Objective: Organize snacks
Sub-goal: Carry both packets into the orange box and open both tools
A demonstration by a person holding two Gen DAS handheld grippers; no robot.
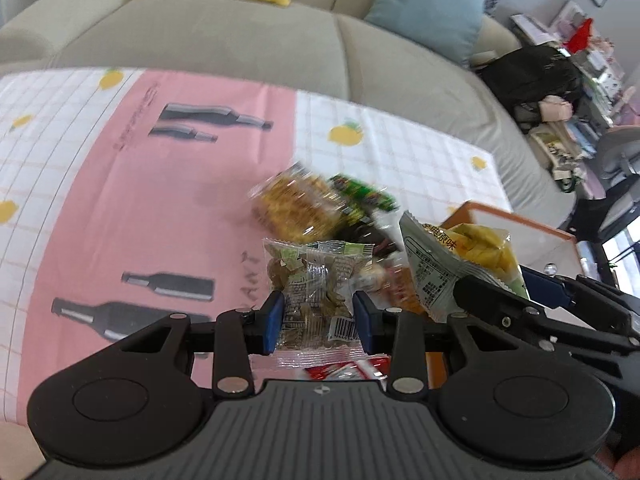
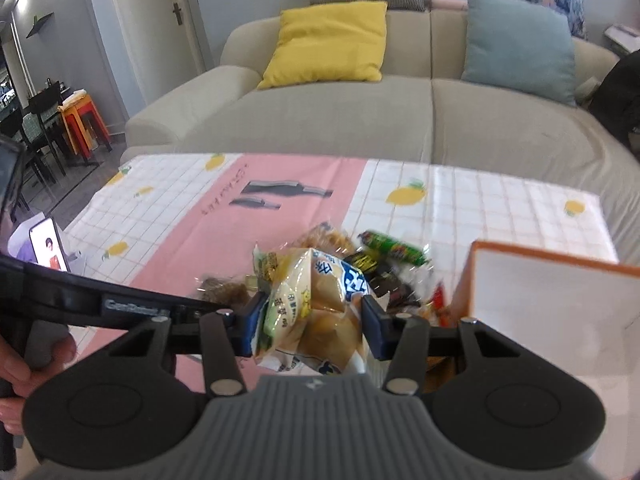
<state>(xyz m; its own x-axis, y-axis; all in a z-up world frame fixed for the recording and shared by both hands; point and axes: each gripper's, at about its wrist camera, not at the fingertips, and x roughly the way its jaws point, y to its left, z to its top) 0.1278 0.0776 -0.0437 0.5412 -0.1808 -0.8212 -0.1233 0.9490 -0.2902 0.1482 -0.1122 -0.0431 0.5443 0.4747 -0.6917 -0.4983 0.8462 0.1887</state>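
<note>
On your left, the table's pink panel printed with dark bottles [image 1: 168, 288] lies between checked white cloth with lemons, and a phone [image 2: 50, 249] stands lit at the table's far left edge. Your left gripper [image 1: 319, 320] has its blue pads pressed tight on a clear packet of greenish-brown snacks [image 1: 316, 288], which hangs between the fingers above the tablecloth [image 1: 160, 208]. Just beyond it sits the loose heap: a yellow crinkly bag [image 1: 296, 210], blurred, touching a green wrapped roll [image 1: 362, 194], with dark and red wrappers underneath. To the right, your right gripper [image 2: 312, 326] is clamped on a pale yellow bag of puffed snacks [image 2: 316, 308] with blue lettering; the bag bulges out above and below the pads, so the fingers stand partly apart around it. That same bag shows in the left view at the right of the clear packet. Furthest right, the orange-rimmed white box [image 2: 540, 264] stands at the table's edge, beside the heap. Behind everything runs the beige sofa [image 2: 400, 120] with a yellow cushion [image 2: 324, 44] and a blue cushion [image 2: 520, 40].
</note>
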